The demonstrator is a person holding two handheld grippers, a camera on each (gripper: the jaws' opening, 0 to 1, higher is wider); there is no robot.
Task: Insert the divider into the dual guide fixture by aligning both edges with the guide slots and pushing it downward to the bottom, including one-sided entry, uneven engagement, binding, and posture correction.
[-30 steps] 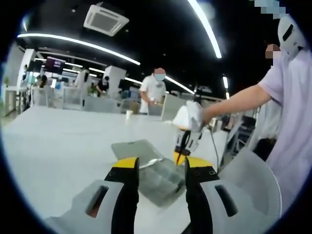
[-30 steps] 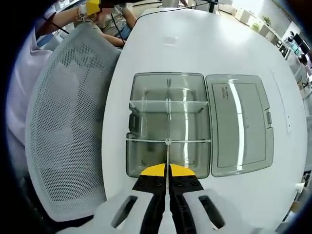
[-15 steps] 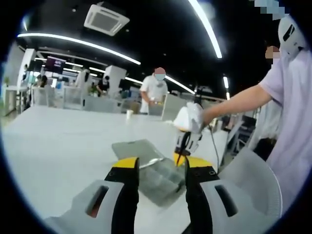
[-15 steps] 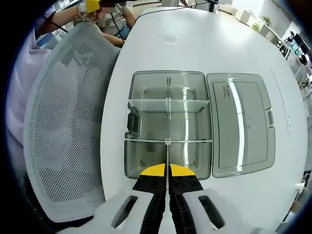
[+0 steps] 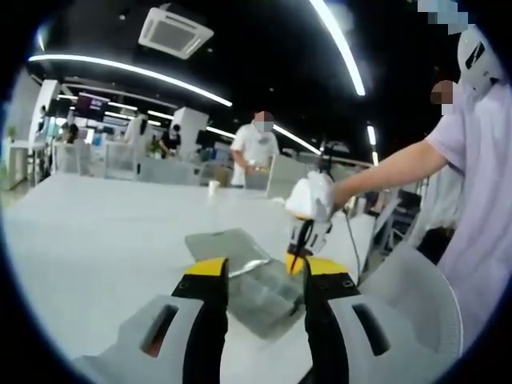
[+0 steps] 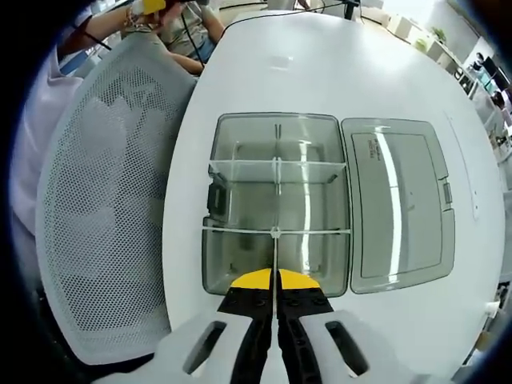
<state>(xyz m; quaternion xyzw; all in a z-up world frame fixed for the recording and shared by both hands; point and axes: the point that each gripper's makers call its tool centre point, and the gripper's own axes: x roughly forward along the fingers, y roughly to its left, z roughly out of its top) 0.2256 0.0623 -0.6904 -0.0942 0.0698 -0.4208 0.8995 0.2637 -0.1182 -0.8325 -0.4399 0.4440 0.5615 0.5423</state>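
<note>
So my right gripper [image 6: 274, 290] is clamped on the divider [image 6: 274, 256] over the clear box [image 6: 276, 200] near the table's [image 6: 320, 72] edge; left gripper's [image 5: 264, 276] jaws sit apart.

A white oval table [image 6: 320, 72] carries a clear plastic compartment box [image 6: 276, 204], its open lid [image 6: 400, 212] apparently flat alongside.

The right tool [image 6: 274, 290] has edged higher above the clear box [image 6: 276, 204] — the divider [image 6: 274, 264] unreleased.
</note>
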